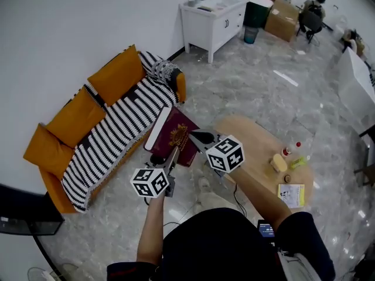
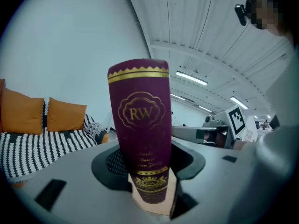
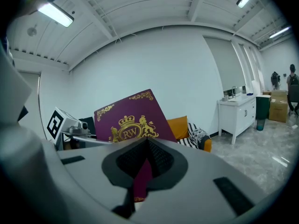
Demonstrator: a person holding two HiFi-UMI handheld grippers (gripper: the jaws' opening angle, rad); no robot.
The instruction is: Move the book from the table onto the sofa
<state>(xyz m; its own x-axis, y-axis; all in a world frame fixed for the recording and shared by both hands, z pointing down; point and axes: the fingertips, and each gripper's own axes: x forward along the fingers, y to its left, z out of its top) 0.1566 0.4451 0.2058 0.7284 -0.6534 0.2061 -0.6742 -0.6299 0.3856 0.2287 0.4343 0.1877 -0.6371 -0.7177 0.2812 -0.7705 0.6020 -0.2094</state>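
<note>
While held aloft, the maroon book (image 1: 179, 134) is clamped across its thickness by the left gripper (image 1: 173, 156); a cover edge is pinched by the right gripper (image 1: 200, 138); it is held between wooden table (image 1: 253, 136) and striped sofa (image 1: 111, 134).

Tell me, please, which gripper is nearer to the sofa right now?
Left. The left gripper holds the book by the edge beside the sofa; the right gripper holds its other side, nearer the round table.
</note>
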